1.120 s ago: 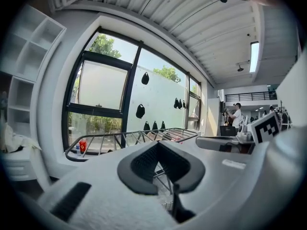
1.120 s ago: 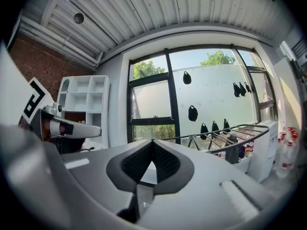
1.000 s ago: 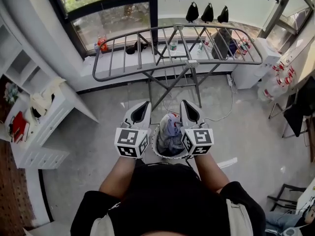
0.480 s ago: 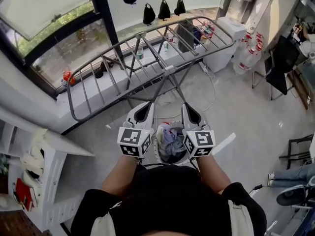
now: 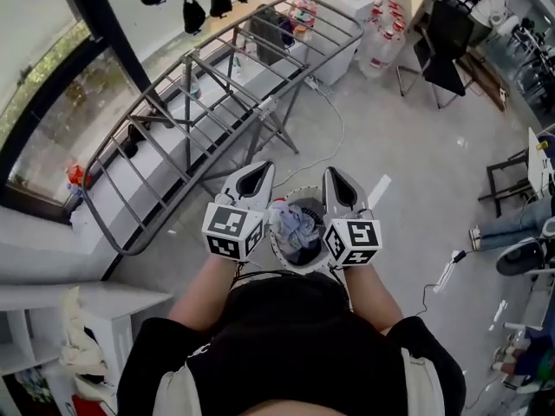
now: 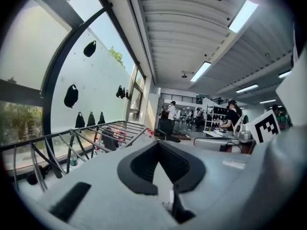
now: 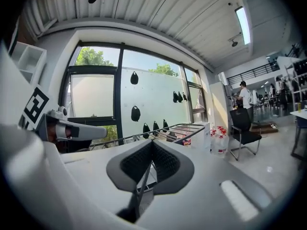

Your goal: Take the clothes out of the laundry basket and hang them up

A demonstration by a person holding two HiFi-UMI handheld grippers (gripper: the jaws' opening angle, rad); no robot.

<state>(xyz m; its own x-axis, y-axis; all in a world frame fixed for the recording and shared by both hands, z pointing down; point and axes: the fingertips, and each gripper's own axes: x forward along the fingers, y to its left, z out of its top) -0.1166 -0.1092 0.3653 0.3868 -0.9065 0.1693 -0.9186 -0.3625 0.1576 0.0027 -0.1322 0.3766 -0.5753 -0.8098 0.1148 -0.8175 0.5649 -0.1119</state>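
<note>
A white laundry basket (image 5: 277,251) stands on the floor right in front of me, with crumpled blue and white clothes (image 5: 295,225) in it. My left gripper (image 5: 256,173) is held level above the basket's left rim, and my right gripper (image 5: 338,178) above its right rim. Both are shut with nothing in them. The metal drying rack (image 5: 199,102) stands past the basket, to the upper left, with bare bars. The left gripper (image 6: 158,145) sees the rack (image 6: 96,133) ahead to its left. The right gripper (image 7: 152,145) sees the rack (image 7: 177,128) ahead of it.
Black pouches (image 5: 192,11) hang on the window wall behind the rack. A white cabinet (image 5: 347,7) with bottles (image 5: 381,37) stands at the rack's far end. A black chair (image 5: 442,46) is at the upper right. A white shelf unit (image 5: 78,310) is at the left. A cable (image 5: 334,137) lies on the floor.
The head view has swung to the right: the rack and window have slid left and tilted. Both grippers have kept their place over the basket, still shut.
</note>
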